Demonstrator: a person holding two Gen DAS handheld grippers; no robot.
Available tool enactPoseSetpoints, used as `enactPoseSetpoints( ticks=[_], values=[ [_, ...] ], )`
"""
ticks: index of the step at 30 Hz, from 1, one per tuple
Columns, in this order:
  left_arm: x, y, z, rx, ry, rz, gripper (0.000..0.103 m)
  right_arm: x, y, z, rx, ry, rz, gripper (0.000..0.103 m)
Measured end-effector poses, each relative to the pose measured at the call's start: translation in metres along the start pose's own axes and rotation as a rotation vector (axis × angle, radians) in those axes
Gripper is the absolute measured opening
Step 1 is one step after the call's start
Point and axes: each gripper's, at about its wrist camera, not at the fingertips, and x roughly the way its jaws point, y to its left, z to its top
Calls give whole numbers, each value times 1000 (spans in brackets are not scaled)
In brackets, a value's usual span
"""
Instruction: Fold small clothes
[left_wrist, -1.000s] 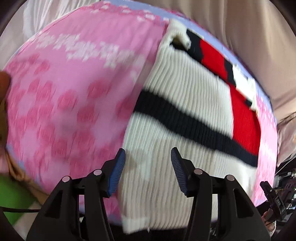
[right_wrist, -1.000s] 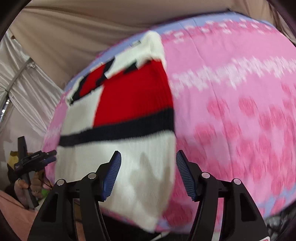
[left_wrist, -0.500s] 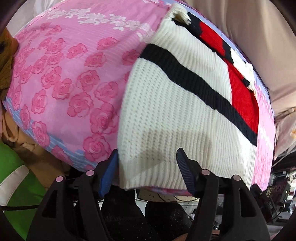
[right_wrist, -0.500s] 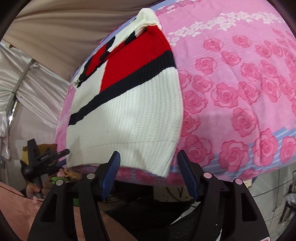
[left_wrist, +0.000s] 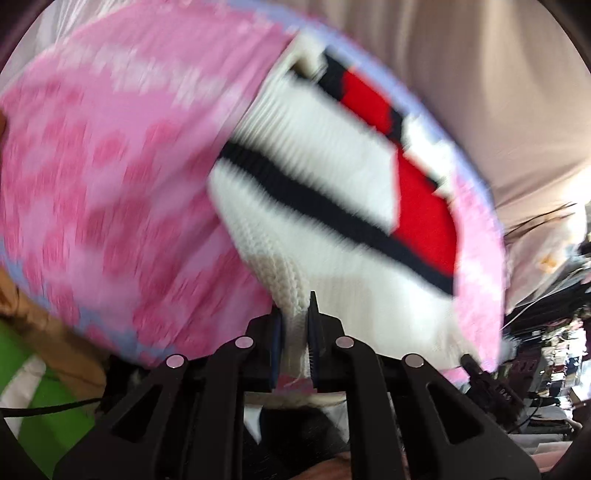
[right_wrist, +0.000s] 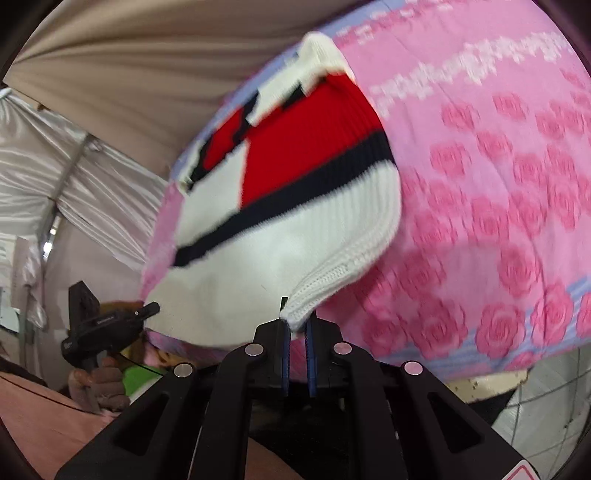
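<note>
Both grippers are clenched on the near hem of a white knit sweater (left_wrist: 314, 192) with navy stripe and red panel, spread across a pink rose-print sheet (left_wrist: 110, 177). The left gripper (left_wrist: 295, 332) pinches the hem's left corner, the right gripper (right_wrist: 297, 332) its right corner, each lifting it at the sheet's near edge. A beige curtain (right_wrist: 129, 74) hangs behind.

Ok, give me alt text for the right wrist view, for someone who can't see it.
The right gripper pinches the near hem corner of a white knit sweater with red blocks and a navy stripe, lying on a pink rose-print sheet. The picture is motion-blurred.
</note>
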Motion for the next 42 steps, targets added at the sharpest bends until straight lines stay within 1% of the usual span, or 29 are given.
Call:
enactPoseSetpoints(
  ticks=[3, 5, 6, 8, 9, 11, 13, 14, 15, 17, 19, 21, 22, 24, 25, 26, 27, 28, 29, 30, 31, 32, 33, 34, 35, 36, 37, 39, 42],
  values=[
    [-27, -26, 31, 56, -110, -45, 10, -22, 20, 34, -30, -103, 55, 7],
    [-39, -41, 57, 88, -173, -88, 10, -34, 35, 65, -66, -178, 93, 7],
    [-42, -47, 67, 103, -197, -99, 10, -37, 41, 81, -85, -206, 108, 7],
    [-47, -65, 98, 151, -262, -111, 10, -40, 48, 114, -105, -250, 131, 7],
    [-47, -75, 116, 177, -293, -105, 10, -39, 50, 138, -111, -274, 151, 7],
    [-45, -92, 147, 218, -345, -98, 11, -31, 54, 173, -118, -309, 177, 7],
    [-35, -107, 183, 255, -399, -42, 11, -19, 60, 205, -140, -341, 180, 7],
    [-29, -113, 200, 261, -411, -36, 11, -9, 64, 227, -163, -356, 166, 7],
    [-20, -119, 220, 264, -427, -23, 11, -1, 66, 240, -172, -364, 155, 7],
    [-2, -124, 247, 265, -429, 2, 11, 27, 66, 281, -166, -374, 126, 7],
    [27, -126, 274, 254, -414, 28, 11, 52, 61, 308, -158, -374, 96, 7],
    [57, -124, 294, 242, -396, 76, 11, 83, 57, 333, -146, -365, 57, 7],
    [80, -120, 307, 226, -380, 109, 11, 103, 51, 346, -140, -345, 38, 7],
    [117, -108, 323, 197, -339, 144, 11, 138, 39, 365, -131, -321, -14, 13],
    [132, -101, 327, 175, -333, 169, 16, 150, 34, 369, -130, -307, -44, 13],
    [146, -94, 330, 158, -325, 185, 17, 161, 28, 373, -125, -295, -82, 17],
    [155, -89, 332, 148, -320, 195, 17, 170, 21, 375, -119, -287, -132, 23],
    [163, -82, 333, 128, -319, 218, 20, 172, 18, 375, -115, -286, -154, 25],
    [166, -77, 332, 118, -313, 217, 22, 169, 15, 373, -110, -294, -160, 25],
    [163, -74, 331, 114, -308, 203, 22, 159, 12, 369, -99, -318, -139, 26],
    [152, -71, 328, 119, -330, 184, 22, 149, 10, 363, -92, -340, -128, 28],
    [140, -69, 324, 130, -354, 177, 28, 140, 9, 357, -89, -352, -125, 37],
    [130, -67, 321, 141, -364, 170, 38, 130, 8, 350, -86, -360, -127, 45],
    [117, -63, 313, 159, -361, 166, 45, 118, 6, 337, -80, -366, -135, 48],
    [109, -58, 305, 171, -342, 179, 47, 108, 3, 321, -75, -365, -134, 56],
    [103, -49, 296, 165, -321, 181, 51, 101, -1, 306, -68, -357, -138, 60],
    [101, -39, 285, 138, -294, 167, 55, 96, -6, 292, -61, -347, -152, 62],
    [103, -16, 265, 56, -230, 139, 55, 92, -20, 260, -20, -315, -185, 67],
    [113, 9, 237, -64, -176, 113, 55, 104, -40, 228, 62, -240, -167, 67]
  ],
)
